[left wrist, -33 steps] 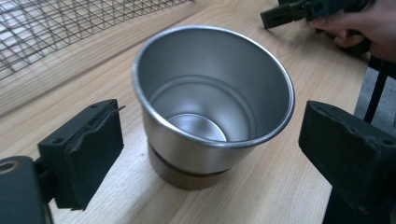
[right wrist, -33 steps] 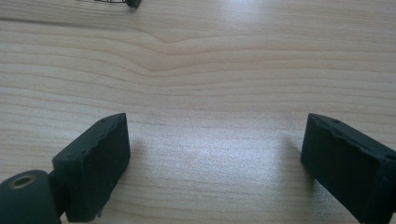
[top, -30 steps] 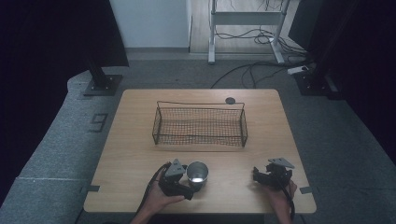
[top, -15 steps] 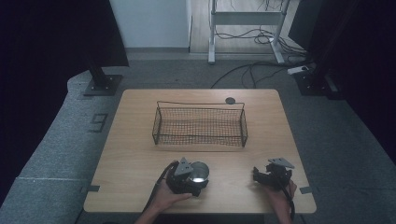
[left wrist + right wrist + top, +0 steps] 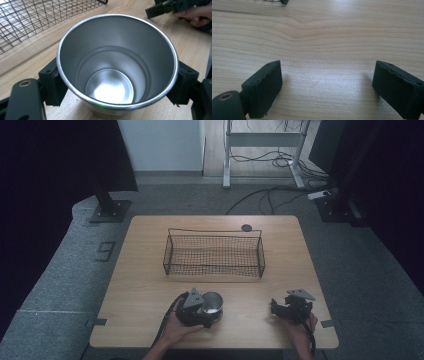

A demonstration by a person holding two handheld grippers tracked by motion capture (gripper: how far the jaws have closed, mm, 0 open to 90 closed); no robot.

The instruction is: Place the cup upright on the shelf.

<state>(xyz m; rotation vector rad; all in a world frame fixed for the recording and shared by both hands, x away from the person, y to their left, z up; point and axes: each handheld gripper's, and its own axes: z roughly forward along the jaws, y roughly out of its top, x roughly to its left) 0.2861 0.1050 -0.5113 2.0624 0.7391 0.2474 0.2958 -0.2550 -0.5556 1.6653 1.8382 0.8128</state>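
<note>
A shiny, empty metal cup stands upright near the table's front edge. My left gripper is shut on it, with one black jaw pressed against each side below the rim. The left gripper view looks straight down into the cup, which sits between that gripper's jaws. My right gripper rests low at the front right, held by a hand. In the right gripper view my right gripper stands open, its jaws wide apart over bare wood.
A black wire basket stands empty in the middle of the wooden table; its mesh lies just beyond the cup. A small black disc lies behind the basket. Bare wood runs between the two grippers.
My left hand and gripper have shifted slightly to the right around the cup, which stays in almost the same spot. The right gripper has not moved.
</note>
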